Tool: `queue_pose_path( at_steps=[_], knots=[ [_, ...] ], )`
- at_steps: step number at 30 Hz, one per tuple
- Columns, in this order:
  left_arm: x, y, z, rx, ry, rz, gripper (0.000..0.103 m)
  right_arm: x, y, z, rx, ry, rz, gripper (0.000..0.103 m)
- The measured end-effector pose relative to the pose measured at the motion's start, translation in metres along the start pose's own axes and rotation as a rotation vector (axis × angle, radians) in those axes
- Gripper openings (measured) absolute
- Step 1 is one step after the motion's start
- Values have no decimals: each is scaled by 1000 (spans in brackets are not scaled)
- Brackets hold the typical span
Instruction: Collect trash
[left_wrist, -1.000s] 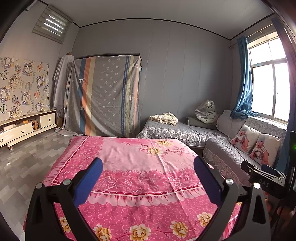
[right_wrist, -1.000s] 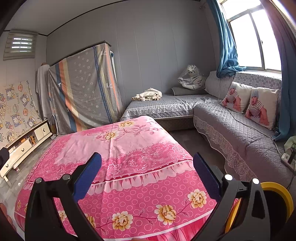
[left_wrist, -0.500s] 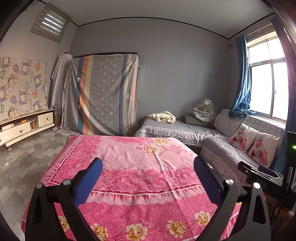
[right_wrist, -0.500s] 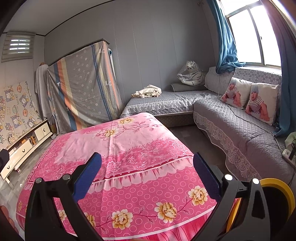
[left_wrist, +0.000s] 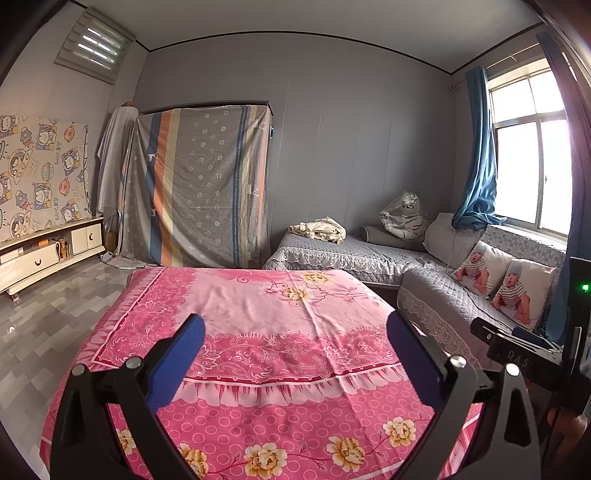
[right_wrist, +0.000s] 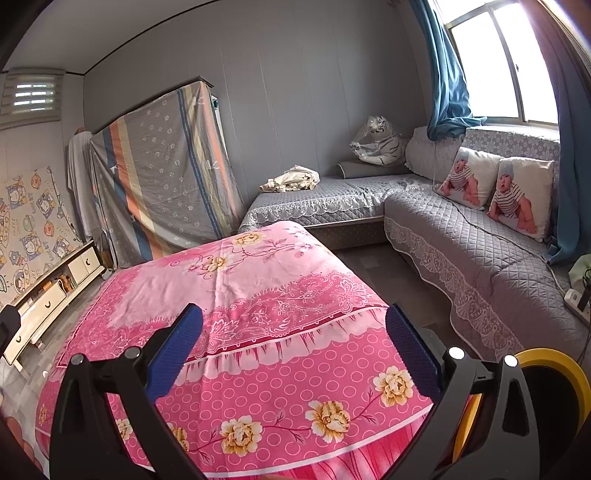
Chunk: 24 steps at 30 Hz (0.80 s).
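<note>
My left gripper is open and empty, held above the near end of a table covered with a pink flowered cloth. My right gripper is also open and empty above the same pink cloth. No trash shows on the cloth in either view. A yellow-rimmed round container sits low at the right edge of the right wrist view, partly hidden behind the gripper's right finger. The other gripper's black body shows at the right of the left wrist view.
A grey quilted corner sofa runs along the right and back, with baby-print pillows, a crumpled cream cloth and a plush tiger. A striped sheet covers a wardrobe. A low white cabinet stands left.
Both views have tilted up slightly, so the table and room sit lower in frame. Both grippers stay open and empty.
</note>
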<state>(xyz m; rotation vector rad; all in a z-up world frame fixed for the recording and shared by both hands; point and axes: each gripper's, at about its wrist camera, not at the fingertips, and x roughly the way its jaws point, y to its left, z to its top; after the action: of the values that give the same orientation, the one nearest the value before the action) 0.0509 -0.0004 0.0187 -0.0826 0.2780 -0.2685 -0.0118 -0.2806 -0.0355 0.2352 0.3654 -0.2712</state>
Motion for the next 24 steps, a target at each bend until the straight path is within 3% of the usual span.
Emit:
queue_pose_path(
  at_steps=[24],
  knots=[
    [5, -1, -3, -11, 35, -25, 95, 9, -5, -1, 15, 28, 0, 95]
  ],
)
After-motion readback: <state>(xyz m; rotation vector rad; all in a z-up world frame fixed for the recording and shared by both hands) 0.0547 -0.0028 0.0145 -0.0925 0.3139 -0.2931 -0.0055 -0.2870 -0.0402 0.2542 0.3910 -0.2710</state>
